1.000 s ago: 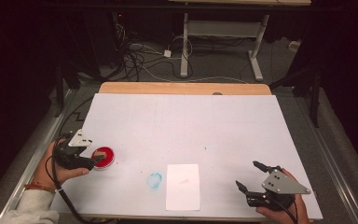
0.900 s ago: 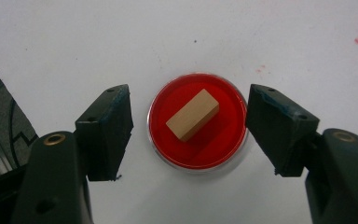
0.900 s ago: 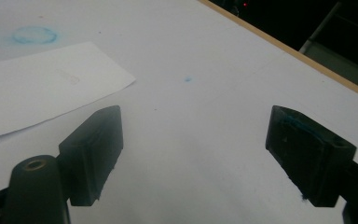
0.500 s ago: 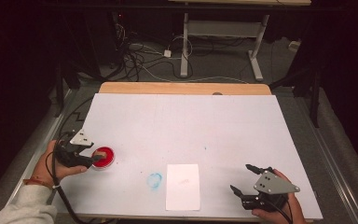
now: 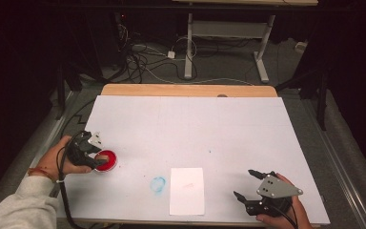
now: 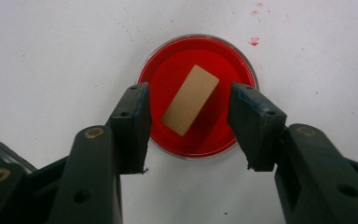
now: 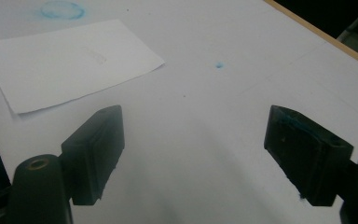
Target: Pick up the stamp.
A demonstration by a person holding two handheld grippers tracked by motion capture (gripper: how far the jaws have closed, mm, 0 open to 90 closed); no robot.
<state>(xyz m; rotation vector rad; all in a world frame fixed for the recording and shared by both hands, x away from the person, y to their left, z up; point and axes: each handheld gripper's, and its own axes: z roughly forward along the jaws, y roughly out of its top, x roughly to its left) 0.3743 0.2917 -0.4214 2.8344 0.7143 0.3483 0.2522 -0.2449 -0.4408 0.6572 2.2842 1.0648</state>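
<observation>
— Red paint fills the round clear dish under the left gripper; what does its own view add?

— A tan wooden block lying diagonally inside, between spread jaws. The right gripper gapes too, near the white paper sheet.

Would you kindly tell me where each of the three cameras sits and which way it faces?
High view: fixed above the person's side, looking forward and down on the white table; both hands, left gripper and right gripper show.
Left gripper view: rides the left gripper, looking straight down on the red dish holding a wooden block; its open jaws show.
Right gripper view: rides the right gripper, looking low across the table at the paper sheet; its open jaws show.
Shared: high and right gripper views both show the sheet and a blue ring stain.
</observation>
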